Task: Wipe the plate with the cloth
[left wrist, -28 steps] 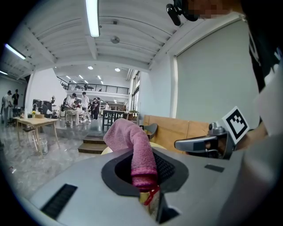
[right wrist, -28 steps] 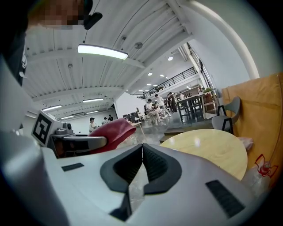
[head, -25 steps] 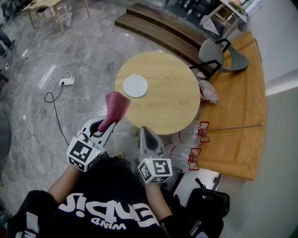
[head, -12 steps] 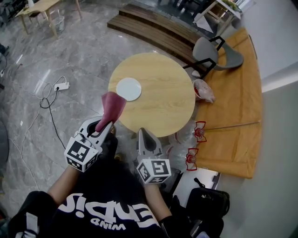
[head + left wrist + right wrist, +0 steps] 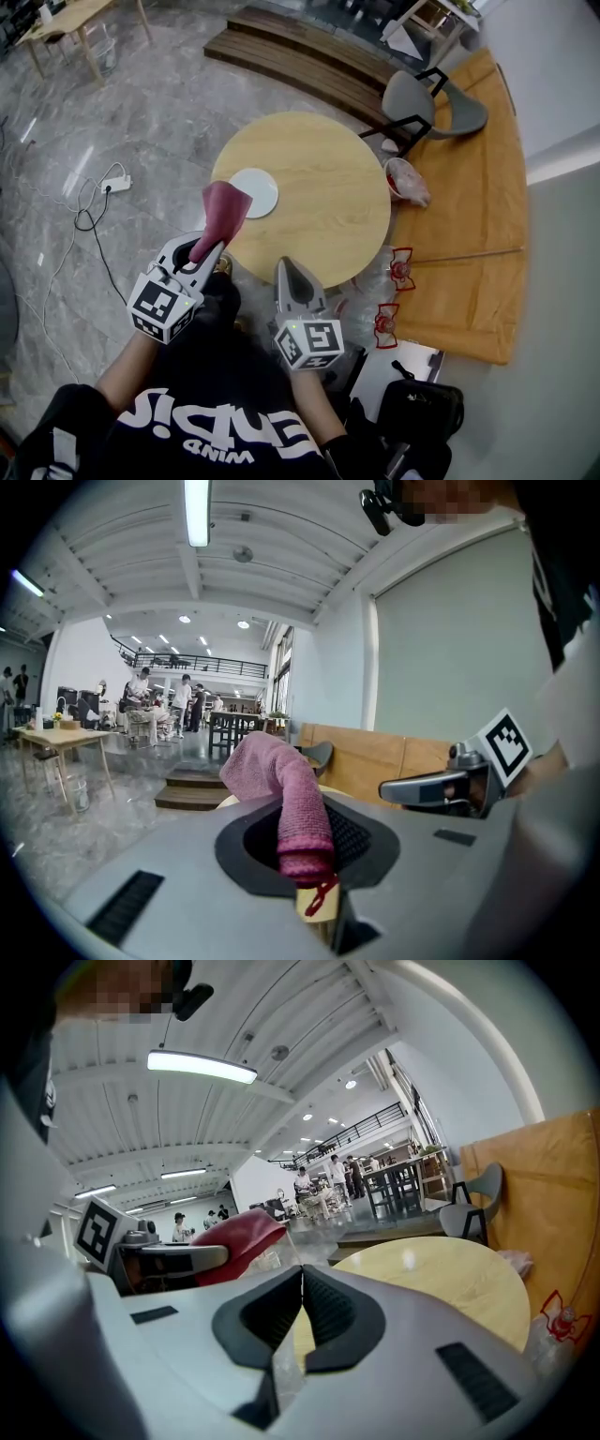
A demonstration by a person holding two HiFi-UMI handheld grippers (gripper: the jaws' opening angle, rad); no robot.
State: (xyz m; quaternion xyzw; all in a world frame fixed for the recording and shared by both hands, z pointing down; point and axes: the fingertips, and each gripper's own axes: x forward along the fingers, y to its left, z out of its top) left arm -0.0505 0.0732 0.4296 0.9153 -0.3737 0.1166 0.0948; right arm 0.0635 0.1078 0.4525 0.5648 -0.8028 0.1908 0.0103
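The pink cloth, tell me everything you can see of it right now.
The cloth is a dusty-pink, knit-textured towel bunched into a thick roll. The left gripper is shut on one end; the rest rises and flops over. In the head view it overlaps the white plate on the round table.

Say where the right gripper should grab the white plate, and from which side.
Probably its thin rim, at the near right edge, coming in low from the person's side. The plate lies flat on the table, so only the rim offers a pinch, and the cloth hides its left side.
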